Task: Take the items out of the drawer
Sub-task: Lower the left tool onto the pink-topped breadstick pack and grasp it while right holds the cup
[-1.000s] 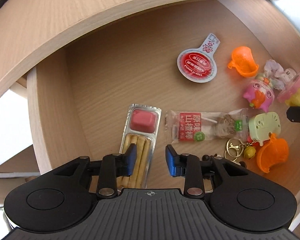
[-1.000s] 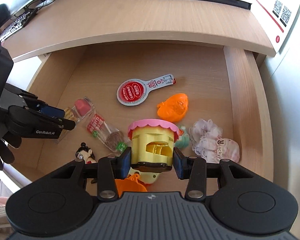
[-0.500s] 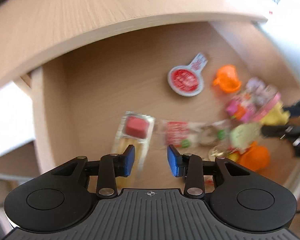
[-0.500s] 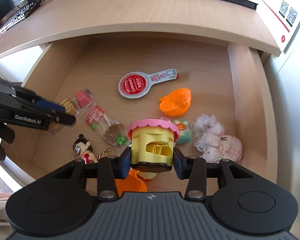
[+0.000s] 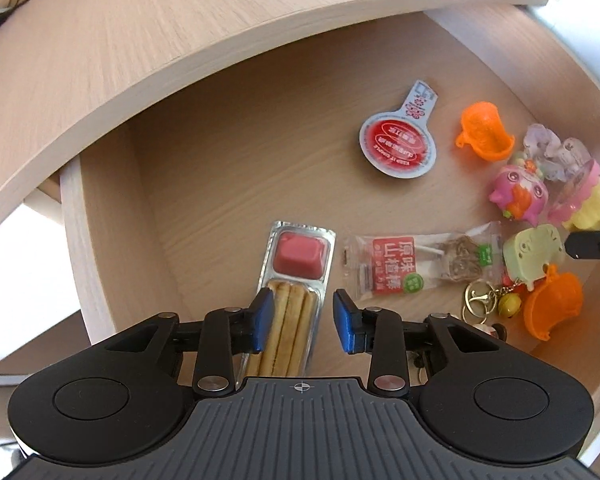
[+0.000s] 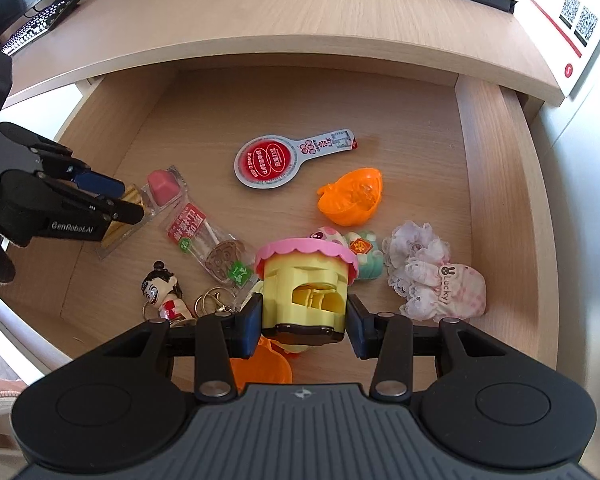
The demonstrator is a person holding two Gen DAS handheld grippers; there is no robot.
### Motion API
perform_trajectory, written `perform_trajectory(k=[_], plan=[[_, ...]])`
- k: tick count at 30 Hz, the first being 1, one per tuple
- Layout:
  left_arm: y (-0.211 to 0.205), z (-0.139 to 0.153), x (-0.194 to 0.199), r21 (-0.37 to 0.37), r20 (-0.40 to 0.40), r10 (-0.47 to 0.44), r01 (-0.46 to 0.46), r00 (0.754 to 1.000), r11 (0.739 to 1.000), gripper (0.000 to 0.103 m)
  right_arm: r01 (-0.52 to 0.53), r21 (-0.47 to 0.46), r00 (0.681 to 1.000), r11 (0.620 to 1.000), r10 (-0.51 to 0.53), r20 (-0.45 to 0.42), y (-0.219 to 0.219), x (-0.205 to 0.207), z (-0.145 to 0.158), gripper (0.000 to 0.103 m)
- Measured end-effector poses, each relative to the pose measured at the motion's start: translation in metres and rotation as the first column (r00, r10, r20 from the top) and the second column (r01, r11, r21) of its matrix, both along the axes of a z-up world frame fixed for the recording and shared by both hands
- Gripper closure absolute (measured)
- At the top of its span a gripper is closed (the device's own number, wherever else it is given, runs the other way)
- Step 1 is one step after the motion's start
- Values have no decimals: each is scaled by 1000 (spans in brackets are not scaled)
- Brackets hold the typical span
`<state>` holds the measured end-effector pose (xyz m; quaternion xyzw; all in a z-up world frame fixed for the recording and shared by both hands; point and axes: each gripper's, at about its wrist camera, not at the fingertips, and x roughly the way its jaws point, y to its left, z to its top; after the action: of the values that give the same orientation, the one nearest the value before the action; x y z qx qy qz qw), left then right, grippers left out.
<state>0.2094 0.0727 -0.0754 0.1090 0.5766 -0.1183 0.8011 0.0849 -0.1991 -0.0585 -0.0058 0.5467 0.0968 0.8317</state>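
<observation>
The wooden drawer [image 5: 112, 240] stands pulled out. On its floor lies a clear biscuit-stick pack [image 5: 296, 292] with a pink dip cup. My left gripper [image 5: 303, 322] is open astride the pack's near end, and the right pad stands off its edge. From the right wrist view the left gripper [image 6: 116, 198] hovers over that pack [image 6: 160, 192]. My right gripper [image 6: 305, 328] is shut on a yellow cupcake toy [image 6: 304, 280] with a pink frill, held above other toys. The toy [image 5: 592, 208] also shows at the left view's right edge.
The drawer also holds a red round sauce cup [image 6: 266, 162], a hawthorn snack pack [image 6: 208, 240], orange shell halves [image 6: 352, 200], a figurine keychain [image 6: 162, 292], a lace pouch [image 6: 432, 276] and a pink toy [image 5: 520, 196]. The desk top [image 6: 260, 20] overhangs the drawer's back.
The left gripper swung briefly, then settled with the biscuit pack more squarely between its fingers. The right gripper kept its hold on the cupcake toy and barely moved.
</observation>
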Motion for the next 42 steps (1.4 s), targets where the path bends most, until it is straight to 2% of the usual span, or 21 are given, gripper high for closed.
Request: perform_trajectory(k=[4, 8, 9, 11, 14, 19, 21, 22, 23, 25, 28, 33, 42], plan=[[-5, -2, 0, 9, -16, -43, 43, 999, 999, 63, 5, -1, 1000, 1000, -5, -10, 2, -1, -2, 61], [-8, -2, 3, -82, -67, -6, 0, 998, 997, 41, 5, 3, 1000, 1000, -5, -22, 2, -3, -4, 61], [-10, -2, 3, -99, -68, 2, -9, 998, 995, 39, 7, 3, 1000, 1000, -7, -28, 2, -3, -6, 61], [-16, -4, 4, -123, -58, 18, -25, 998, 992, 25, 8, -5, 999, 1000, -8, -32, 3, -1, -7, 61], [-18, -7, 3, -169, -49, 33, -41, 998, 985, 15, 3, -13, 1000, 1000, -3, -22, 4, -1, -3, 61], [-9, -4, 0, -286, -68, 33, -51, 997, 957, 15, 6, -11, 1000, 1000, -6, -12, 2, 1, 1, 61], [-8, 1, -2, -315, -69, 20, -41, 997, 948, 21, 8, -16, 1000, 1000, -8, -19, 2, 2, -1, 61], [-7, 5, -5, -316, -56, 4, -21, 998, 948, 28, 9, -19, 1000, 1000, -10, -20, 2, 1, -1, 61], [-7, 11, -8, -303, -37, -18, 6, 999, 953, 33, 9, -20, 1000, 1000, -9, -17, 2, 1, -1, 61], [-6, 20, -15, -242, -22, -66, 59, 998, 969, 34, 8, -18, 1000, 1000, -8, -9, 2, 1, 1, 61], [-4, 18, -18, -163, -55, -118, 107, 992, 981, 34, 10, -9, 1000, 1000, -10, -4, 0, 3, 2, 61], [-4, 3, -16, -45, -63, -81, 78, 995, 996, 36, 16, -12, 999, 1000, -16, -30, 2, 6, -6, 61], [-2, -13, -9, -55, -88, -50, 45, 995, 997, 39, 10, -28, 999, 1000, -11, -37, 7, 6, -5, 61]])
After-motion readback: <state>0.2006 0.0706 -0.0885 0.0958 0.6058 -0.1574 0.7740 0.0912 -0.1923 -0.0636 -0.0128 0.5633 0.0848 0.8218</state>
